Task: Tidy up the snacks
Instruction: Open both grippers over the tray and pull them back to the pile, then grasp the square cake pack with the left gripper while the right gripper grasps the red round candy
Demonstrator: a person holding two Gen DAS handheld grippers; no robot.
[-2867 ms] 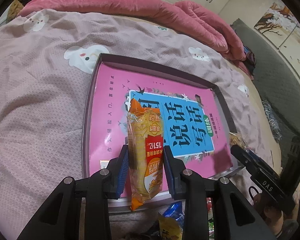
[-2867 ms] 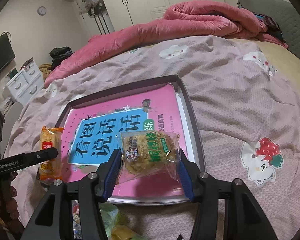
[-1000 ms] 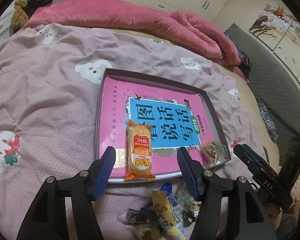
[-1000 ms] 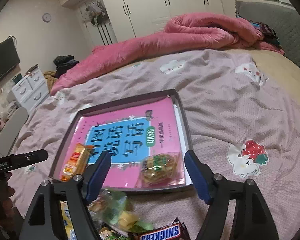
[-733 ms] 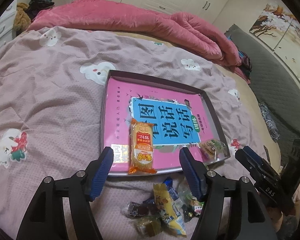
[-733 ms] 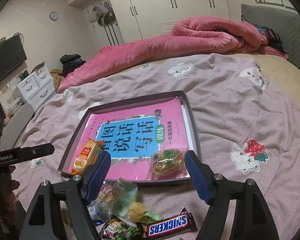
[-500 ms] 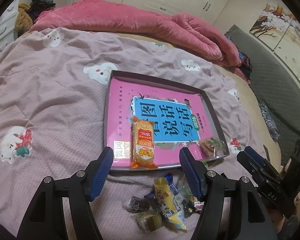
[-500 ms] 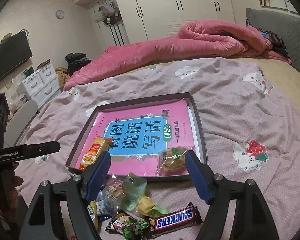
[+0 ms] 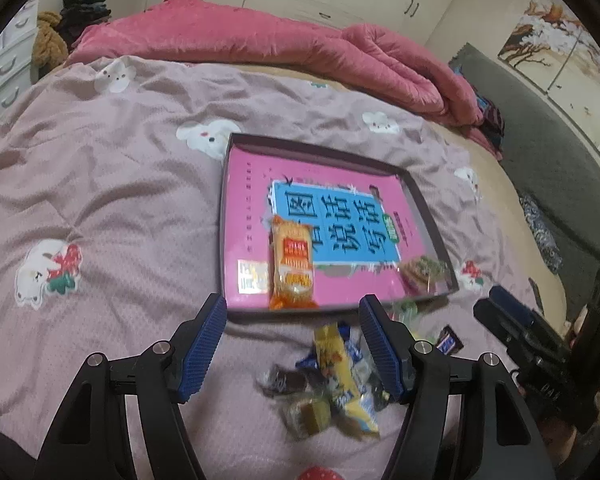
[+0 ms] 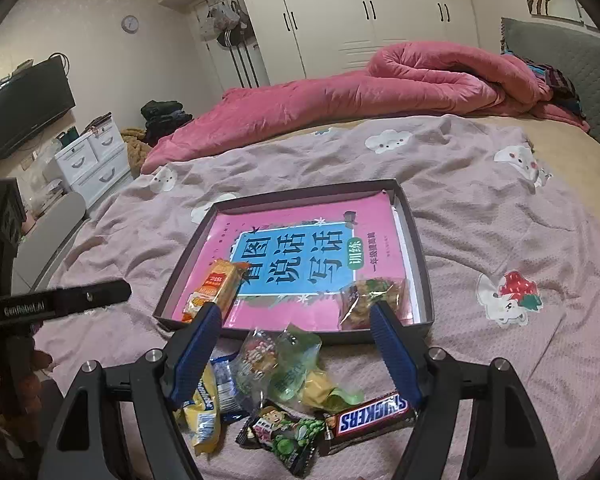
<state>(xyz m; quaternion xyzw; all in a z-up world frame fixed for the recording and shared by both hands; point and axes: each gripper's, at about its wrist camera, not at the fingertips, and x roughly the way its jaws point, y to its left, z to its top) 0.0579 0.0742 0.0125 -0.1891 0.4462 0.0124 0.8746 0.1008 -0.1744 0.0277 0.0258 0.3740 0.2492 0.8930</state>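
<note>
- Hovering over a bed point(image 9: 112, 184) with a mauve cartoon-print cover, both grippers pointed down at a shallow dark tray point(image 10: 420, 264) and a loose pile of snacks.
- Left gripper point(image 9: 292, 316): jaws apart, nothing between the blue pads, no snack touched.
- Right gripper point(image 10: 296, 312): jaws likewise spread and empty.
- Lining the tray floor, a pink book point(image 10: 380, 216) with a blue title panel.
- Lying on the book at the tray's near left, about 7 o'clock from the tray centre in the right wrist view, an orange biscuit packet point(image 10: 216, 286); its lower end partly hidden behind the right gripper's left pad there.
- Resting at the tray's near right corner, about 5 o'clock from centre, a clear packet of brownish-green snack point(image 10: 374, 294), just inside the rim.
- Heaped on the cover just outside the tray's near edge, at 6 o'clock: a clear and green wrapper point(image 10: 284, 356), a yellow packet point(image 10: 200, 412), a green cartoon packet point(image 10: 284, 436) and a Snickers bar point(image 10: 370, 418).
- Snickers bar lying at the right end of the pile, its left end touching the green cartoon packet.
- Bunched along the far side of the bed, at 12 o'clock, a pink quilt point(image 10: 340, 96); white wardrobe doors point(image 10: 352, 12) beyond.
</note>
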